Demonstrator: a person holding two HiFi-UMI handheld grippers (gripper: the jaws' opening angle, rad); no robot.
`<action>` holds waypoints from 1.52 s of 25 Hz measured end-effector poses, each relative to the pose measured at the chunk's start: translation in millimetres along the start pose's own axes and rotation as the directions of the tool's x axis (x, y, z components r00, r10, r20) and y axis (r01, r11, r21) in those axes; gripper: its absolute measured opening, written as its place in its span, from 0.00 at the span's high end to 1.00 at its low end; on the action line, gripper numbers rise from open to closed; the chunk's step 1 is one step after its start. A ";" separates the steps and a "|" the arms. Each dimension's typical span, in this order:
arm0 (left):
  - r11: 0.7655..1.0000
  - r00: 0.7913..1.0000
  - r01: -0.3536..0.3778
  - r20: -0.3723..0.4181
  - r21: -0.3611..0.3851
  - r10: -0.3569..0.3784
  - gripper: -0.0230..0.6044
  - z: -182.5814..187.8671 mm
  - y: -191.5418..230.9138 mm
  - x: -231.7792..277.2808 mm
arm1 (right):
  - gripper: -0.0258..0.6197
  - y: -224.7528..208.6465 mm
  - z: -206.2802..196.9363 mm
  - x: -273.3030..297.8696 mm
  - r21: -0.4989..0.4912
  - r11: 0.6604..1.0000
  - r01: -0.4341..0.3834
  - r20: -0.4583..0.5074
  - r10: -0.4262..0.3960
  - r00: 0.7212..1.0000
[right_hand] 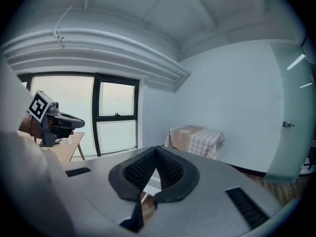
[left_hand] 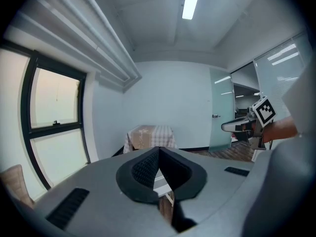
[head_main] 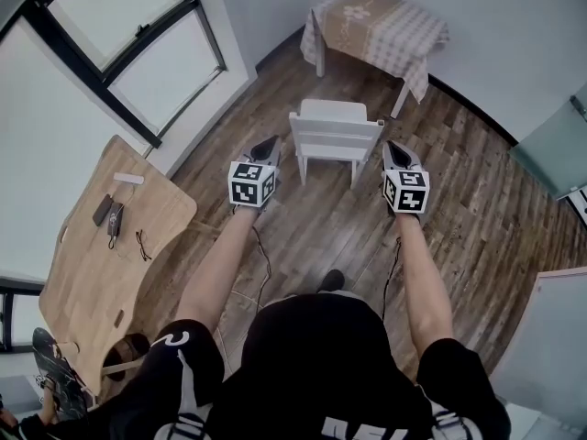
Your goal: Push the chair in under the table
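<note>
Chair [head_main: 335,134], white with a slatted back, stands on the wooden floor [head_main: 321,232] in the middle of the room. Its seat faces a table [head_main: 376,26] in the far corner, and its back faces the person. A strip of bare floor lies between chair and table, so the chair is well apart from it and no part of it is under it. A checked cloth hangs over the table, with white legs showing below.

The left gripper [head_main: 269,143] is held just beside the left end of the chair's back, and the right gripper [head_main: 394,147] just beside the right end. Whether either tip touches the wood cannot be told. Both grippers point forward and a little downward. In each gripper view the ribbed jaws are pressed together with nothing between them, and the clothed table shows beyond them.

To the person's left, a wooden tabletop [head_main: 87,264] carries a few small dark items [head_main: 108,214] and a pair of glasses [head_main: 142,244]. It stands below a black-framed window [head_main: 138,44]. A frosted glass door [head_main: 550,154] stands at the right.
</note>
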State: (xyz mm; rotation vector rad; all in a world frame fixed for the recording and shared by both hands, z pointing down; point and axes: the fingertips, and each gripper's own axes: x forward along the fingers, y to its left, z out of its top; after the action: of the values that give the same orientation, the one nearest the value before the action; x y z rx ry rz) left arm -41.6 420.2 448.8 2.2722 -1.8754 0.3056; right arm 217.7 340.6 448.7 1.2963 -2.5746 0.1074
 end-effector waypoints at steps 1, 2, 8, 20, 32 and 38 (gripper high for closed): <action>1.000 1.000 -0.005 -0.006 0.002 0.005 0.93 -0.6 -2.1 5.9 | 0.94 -6.7 -1.2 3.8 0.001 1.000 -0.003 0.000 0.003 1.000; 1.000 1.000 -0.010 -0.011 0.003 0.010 0.93 -1.4 -4.4 11.5 | 0.94 -13.2 -2.5 7.6 0.004 1.000 -0.006 -0.001 0.006 1.000; 0.999 0.999 -0.044 -0.030 0.000 0.044 0.93 -11.6 -12.8 34.3 | 0.94 -33.8 -14.8 26.2 0.005 0.999 -0.044 -0.013 0.044 0.999; 0.996 0.992 -0.081 -0.104 -0.047 0.076 0.92 -37.1 11.6 86.6 | 0.93 -52.5 -35.6 88.4 0.007 0.996 -0.085 -0.081 0.085 0.993; 0.996 0.973 -0.035 -0.229 -0.085 0.014 0.88 -81.5 53.3 182.5 | 0.68 -76.5 -82.4 172.6 0.044 0.998 -0.053 -0.226 0.061 0.972; 0.996 0.946 -0.006 -0.324 -0.092 -0.024 0.62 -110.2 66.7 219.4 | 0.52 -84.5 -120.6 204.6 0.050 0.997 -0.060 -0.341 0.073 0.937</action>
State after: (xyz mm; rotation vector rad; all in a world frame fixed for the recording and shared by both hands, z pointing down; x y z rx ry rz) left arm -71.7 229.6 614.7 2.0233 -1.6743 0.5443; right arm 192.0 152.1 614.1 1.0905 -2.3259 0.3649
